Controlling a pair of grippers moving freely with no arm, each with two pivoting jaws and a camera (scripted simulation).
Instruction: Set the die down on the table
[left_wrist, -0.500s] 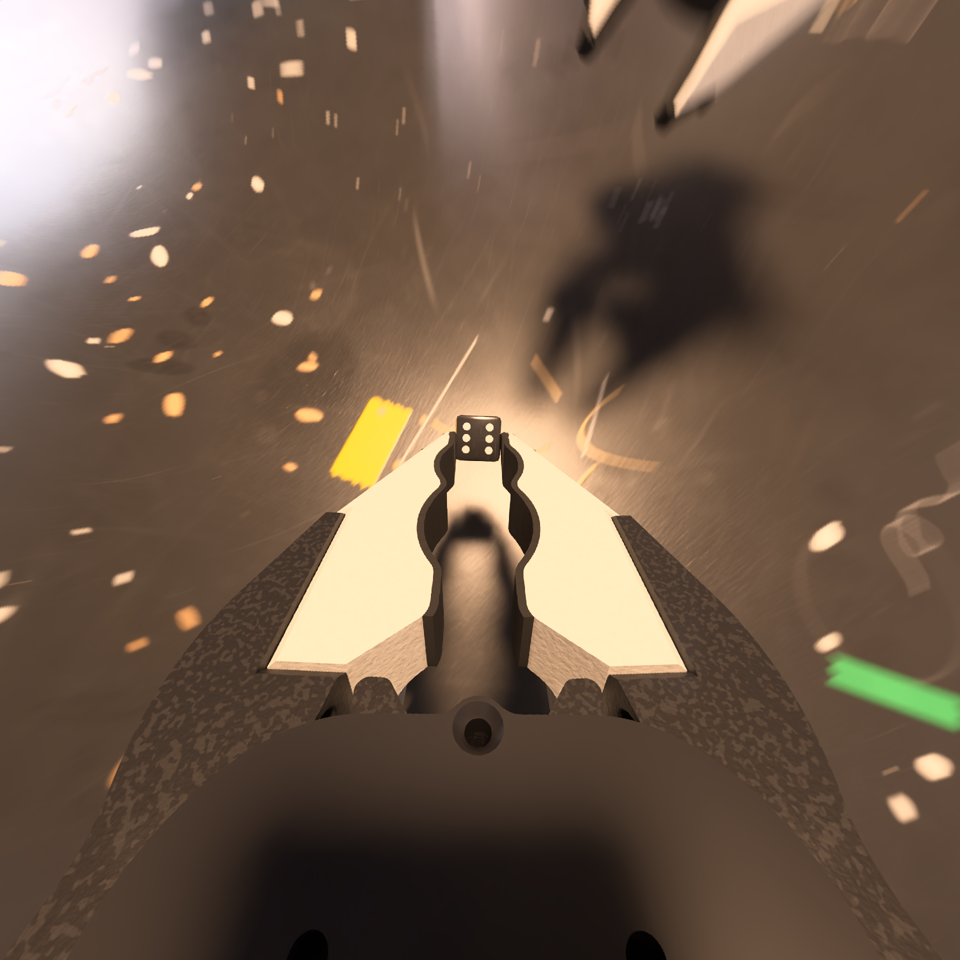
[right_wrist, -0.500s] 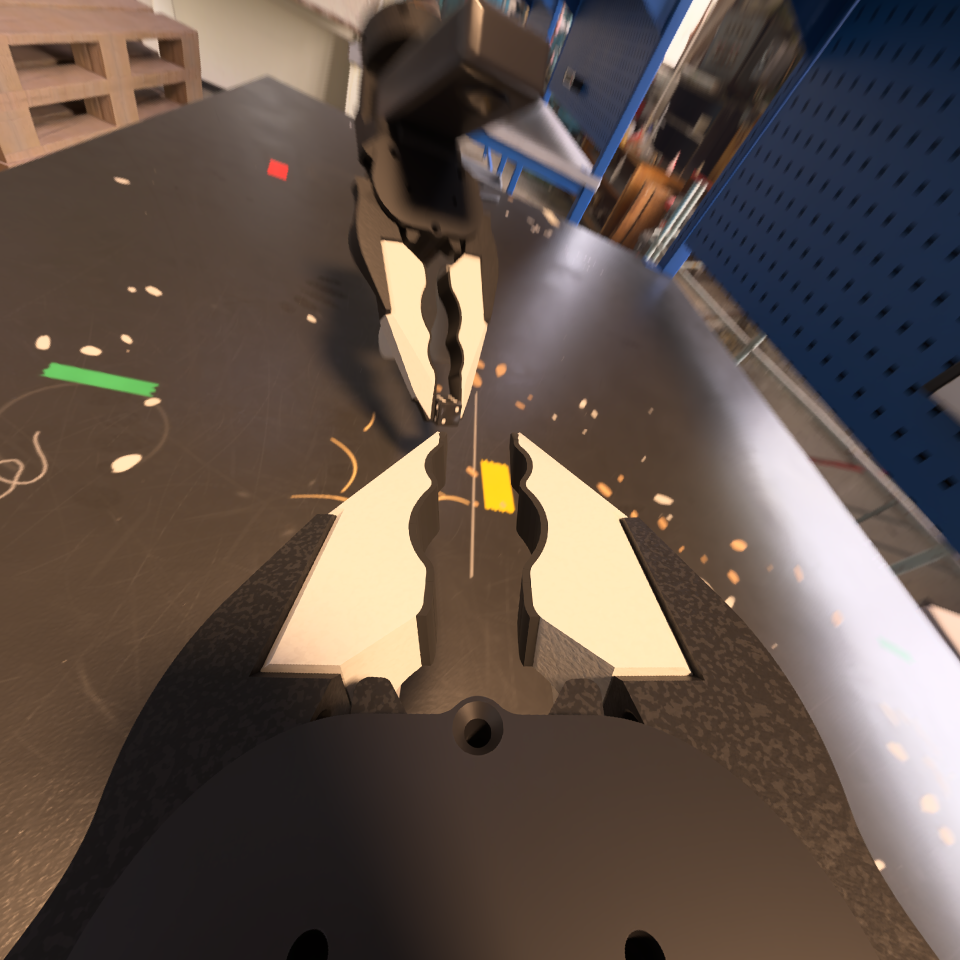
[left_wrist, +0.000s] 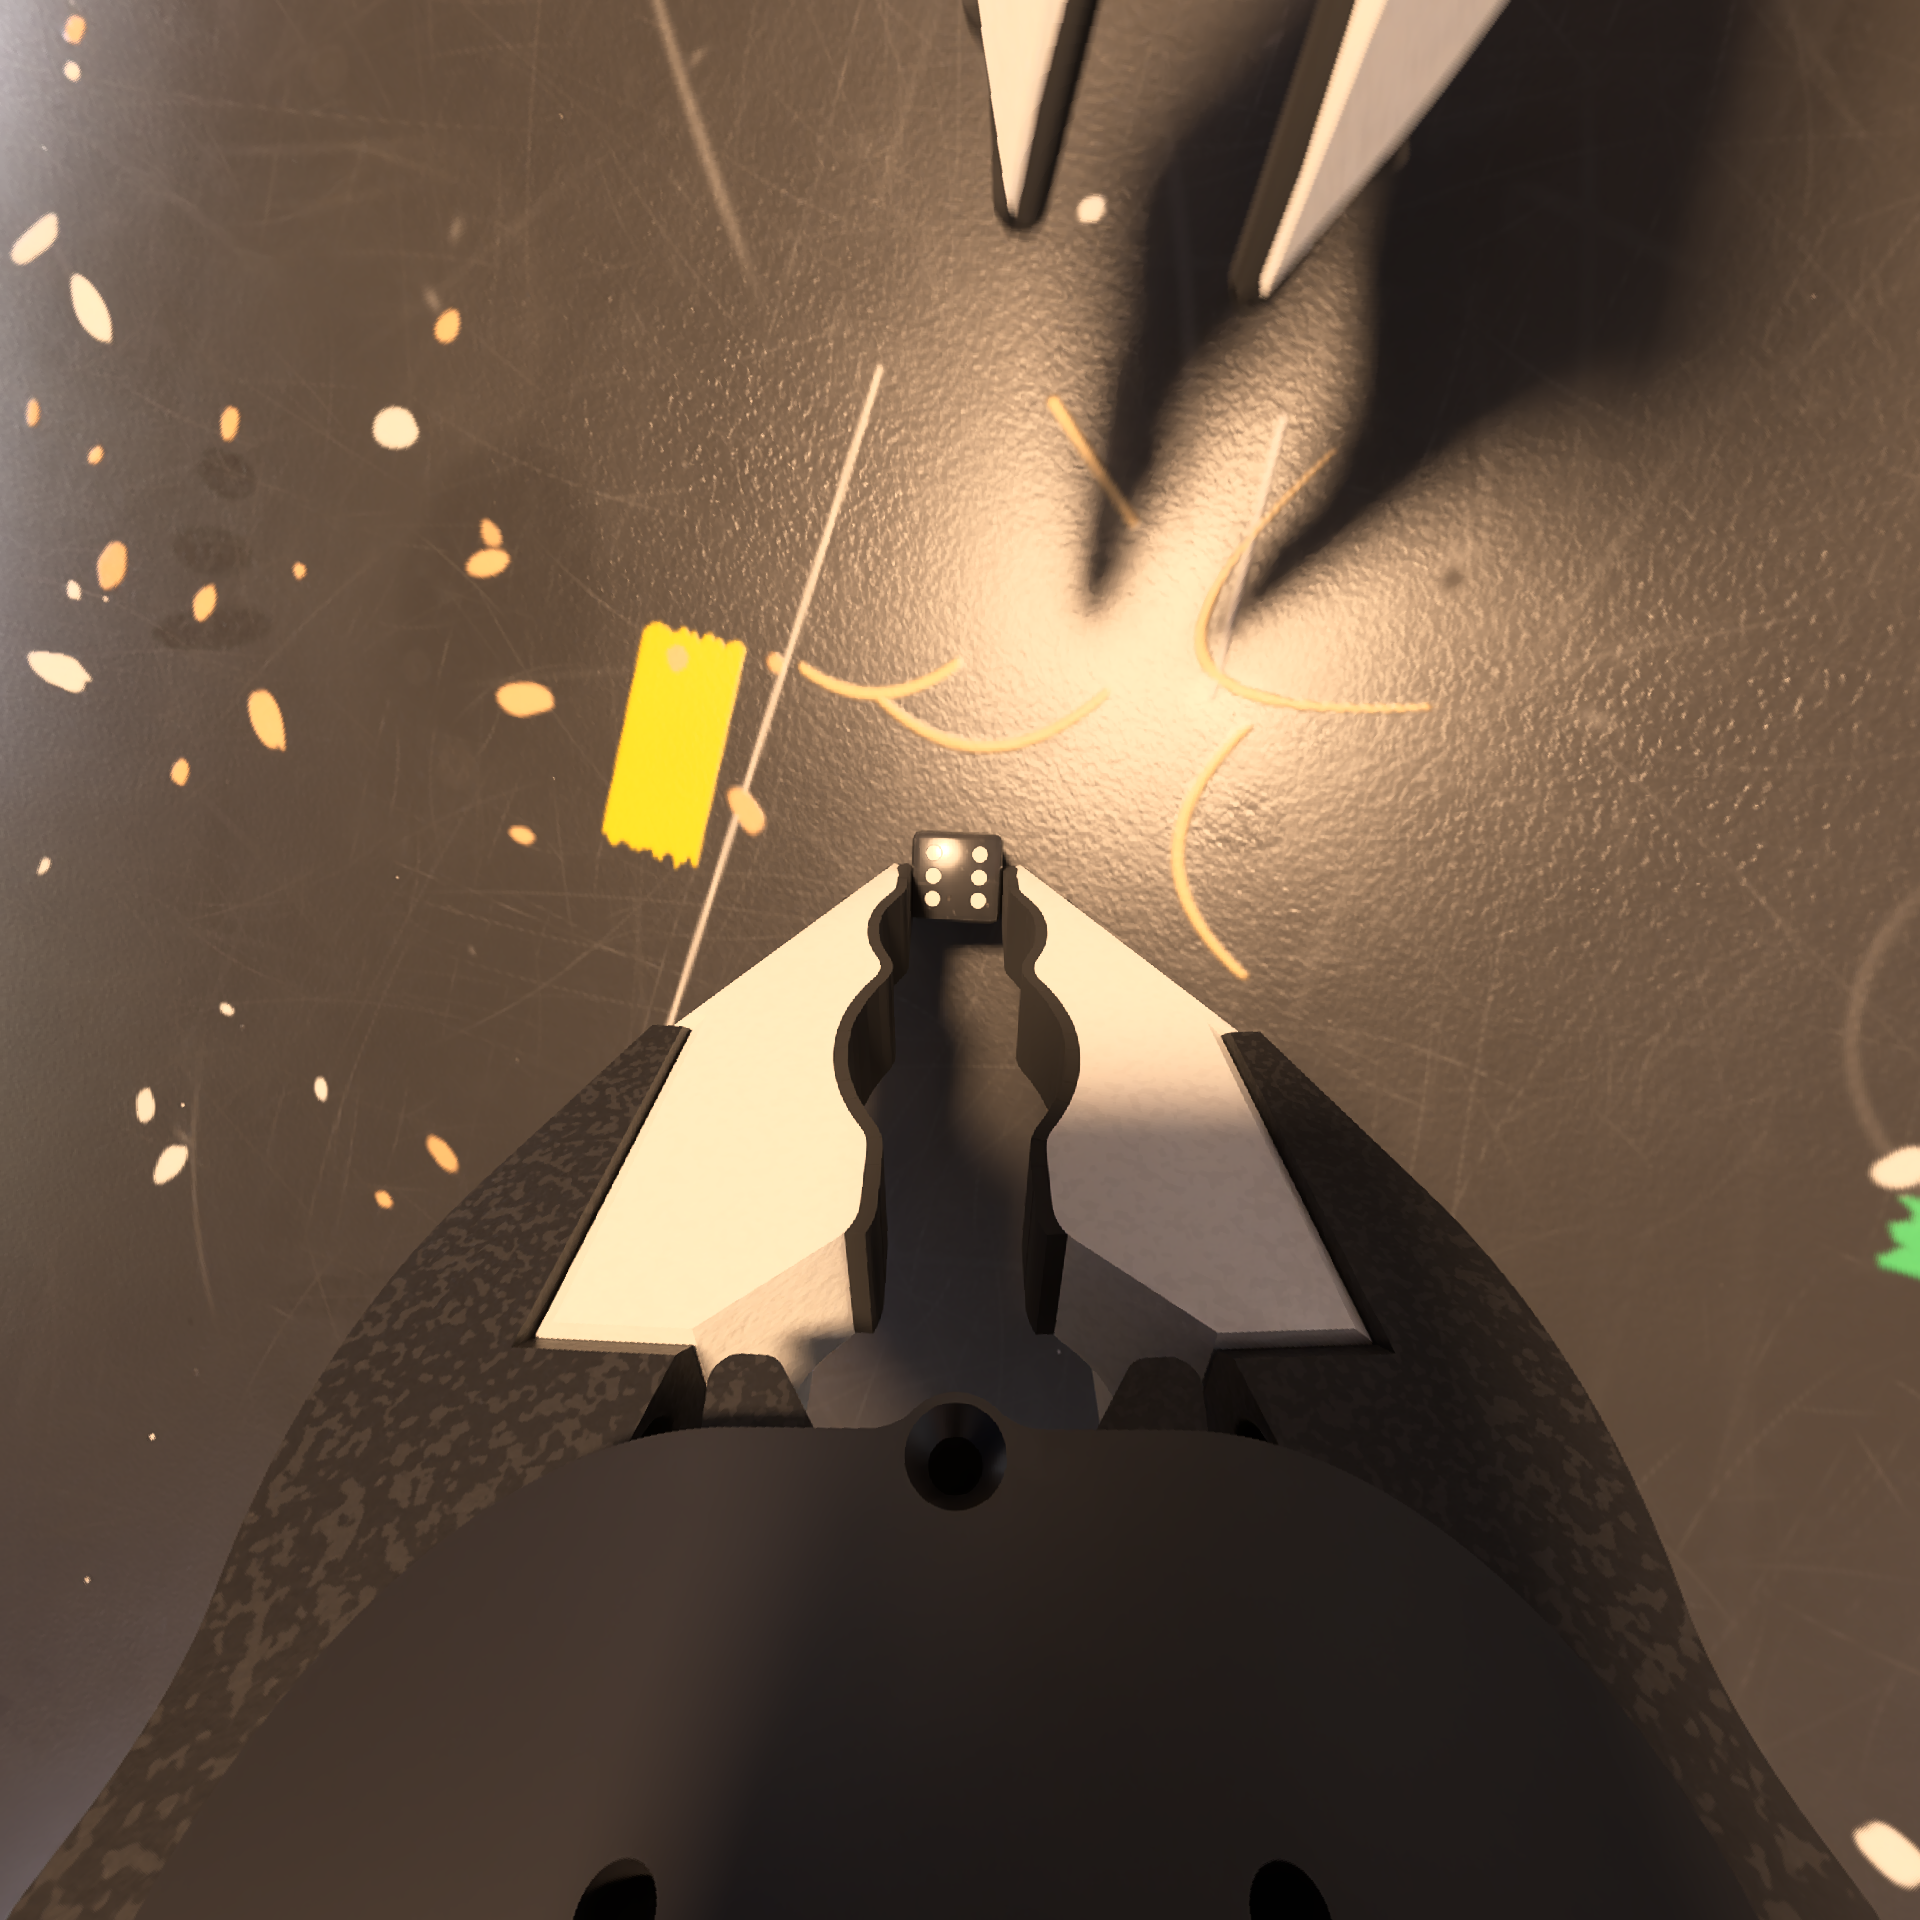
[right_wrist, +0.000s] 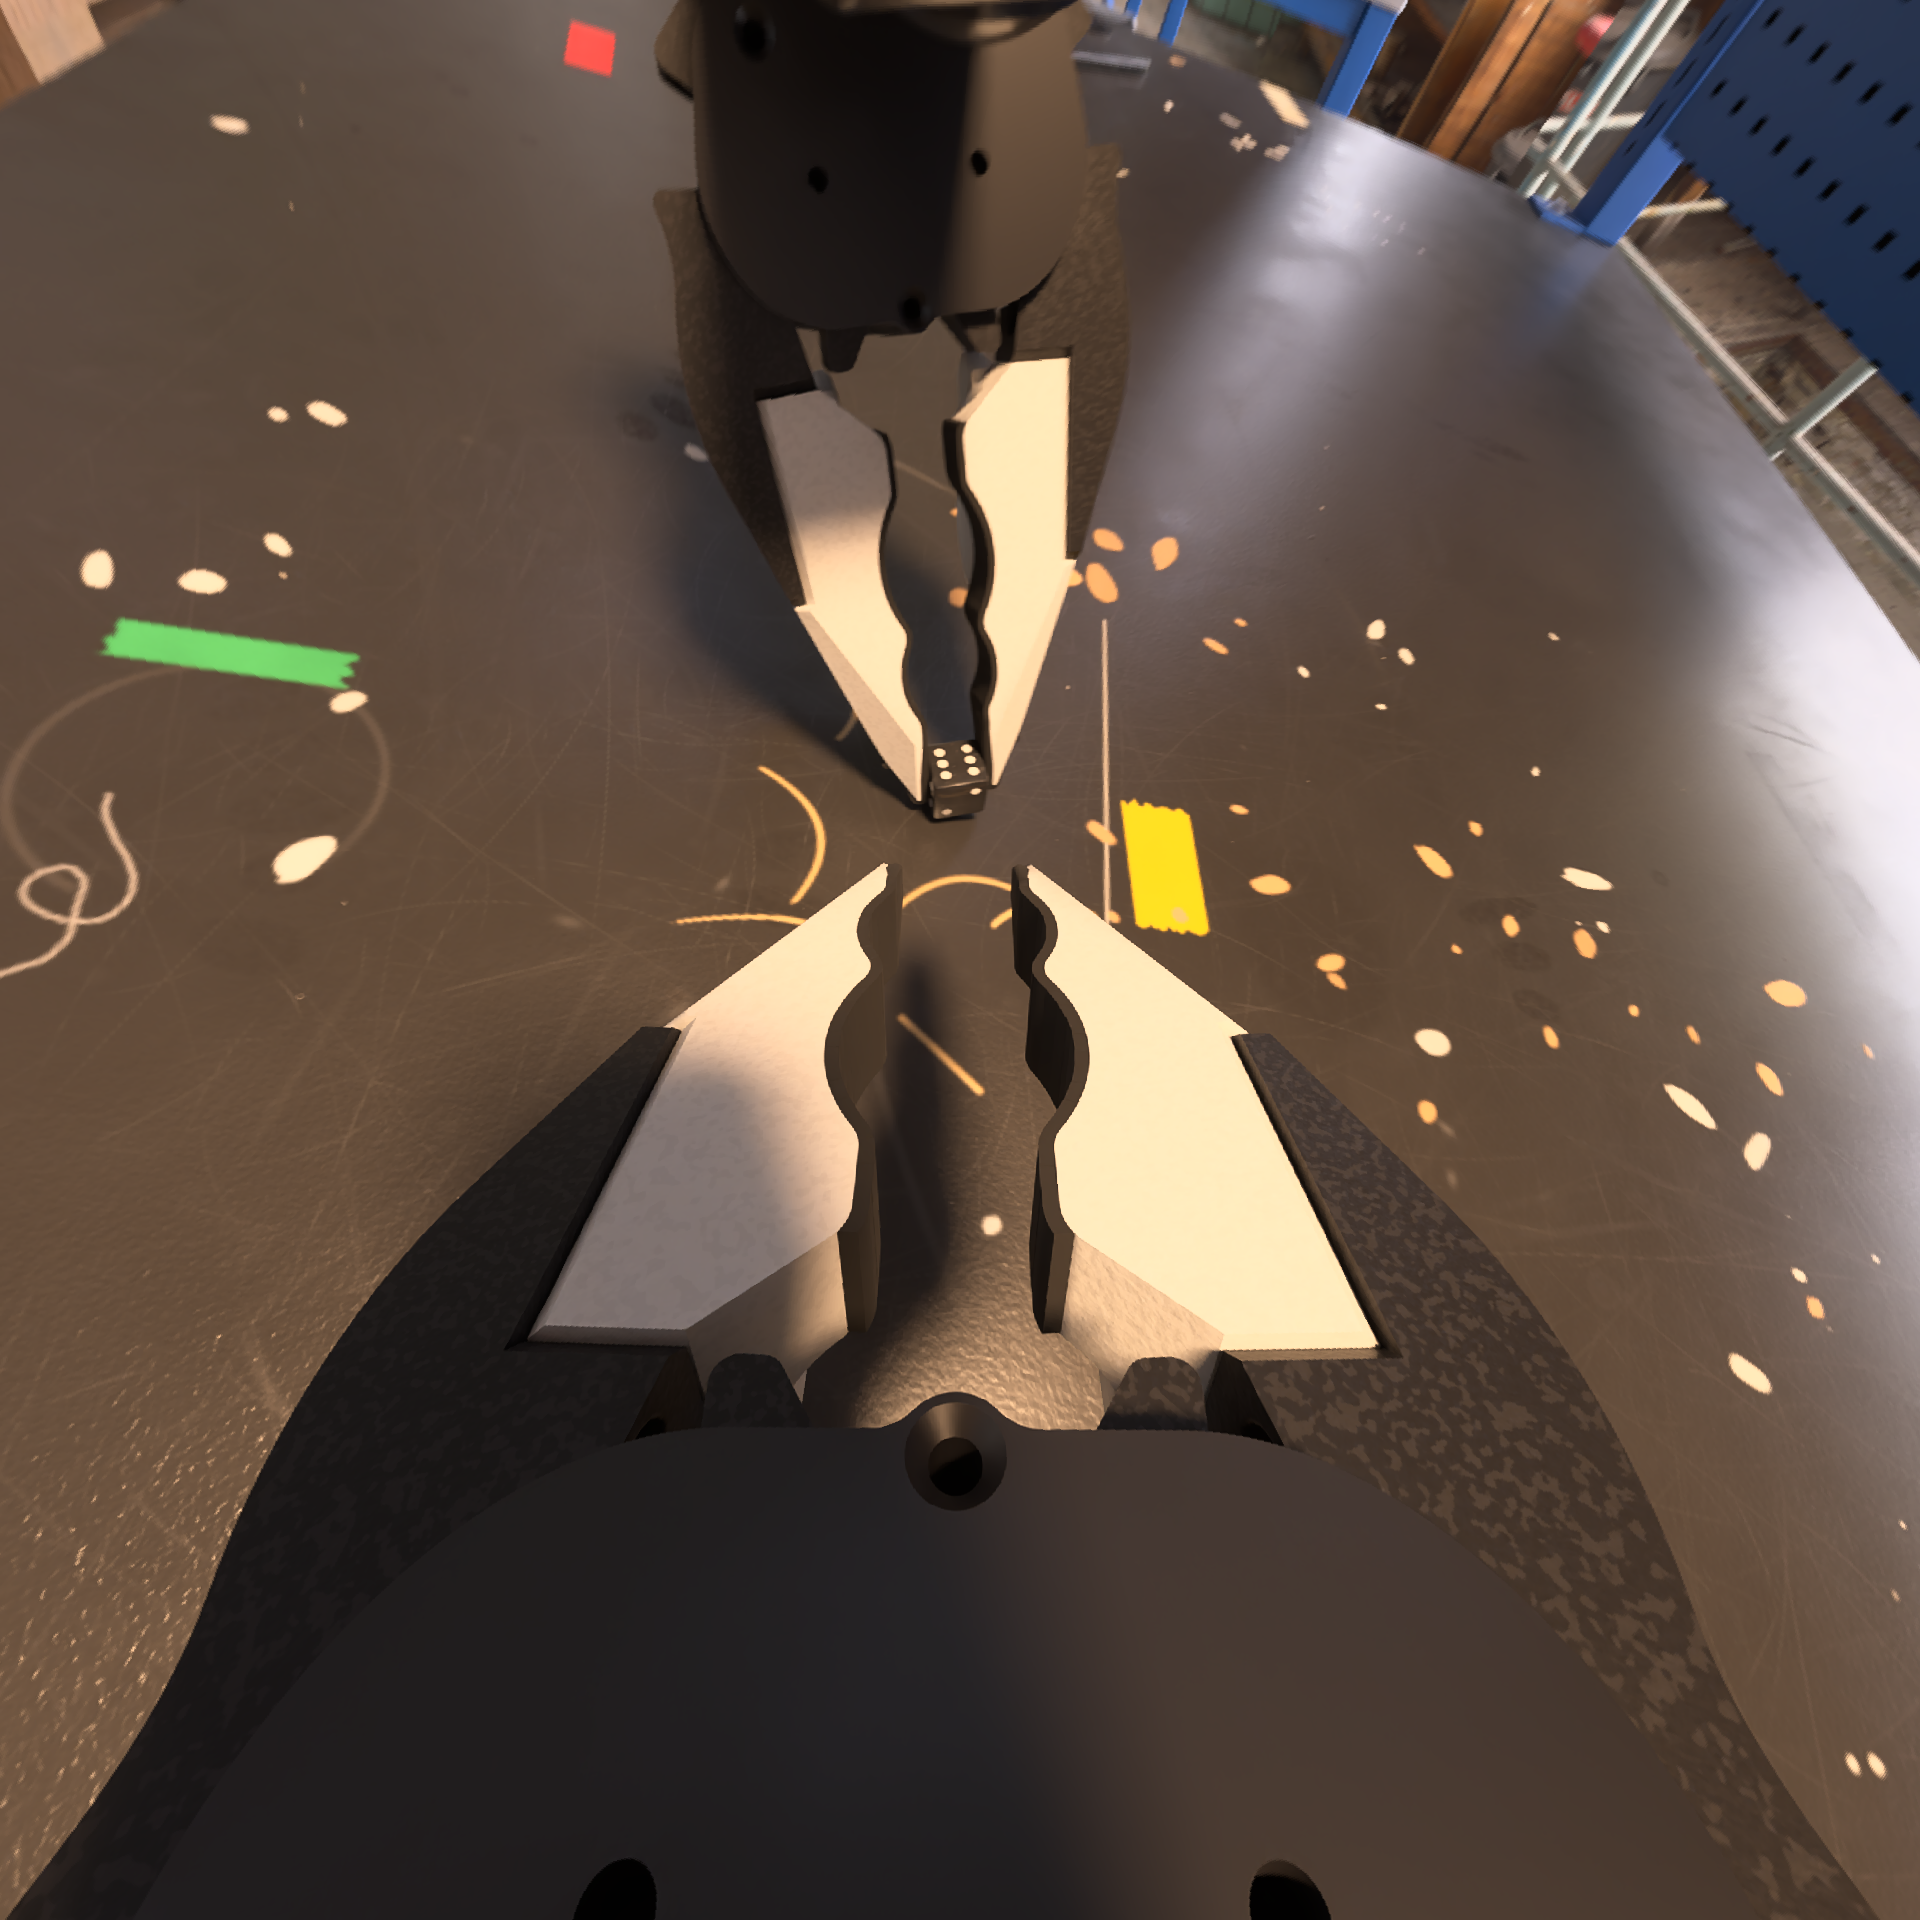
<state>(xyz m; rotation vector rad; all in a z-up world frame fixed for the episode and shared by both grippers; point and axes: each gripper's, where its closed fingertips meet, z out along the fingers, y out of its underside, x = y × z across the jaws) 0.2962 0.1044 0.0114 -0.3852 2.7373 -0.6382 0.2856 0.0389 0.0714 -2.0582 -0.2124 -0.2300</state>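
Two grippers met over the dark table (right_wrist: 1455, 436): the left gripper (left_wrist: 957, 883) pinched the black die (left_wrist: 957, 878) between its fingertips right down at the tabletop beside a yellow tape strip (left_wrist: 675, 756), while the right gripper (right_wrist: 952, 883) hung empty opposite, jaws parted.

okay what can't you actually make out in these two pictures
- Whether the die touches the table: its underside is hidden in both views.
- Die faces against the left gripper fingers: covered.
- Right gripper body: cut off by the left wrist view's top edge.
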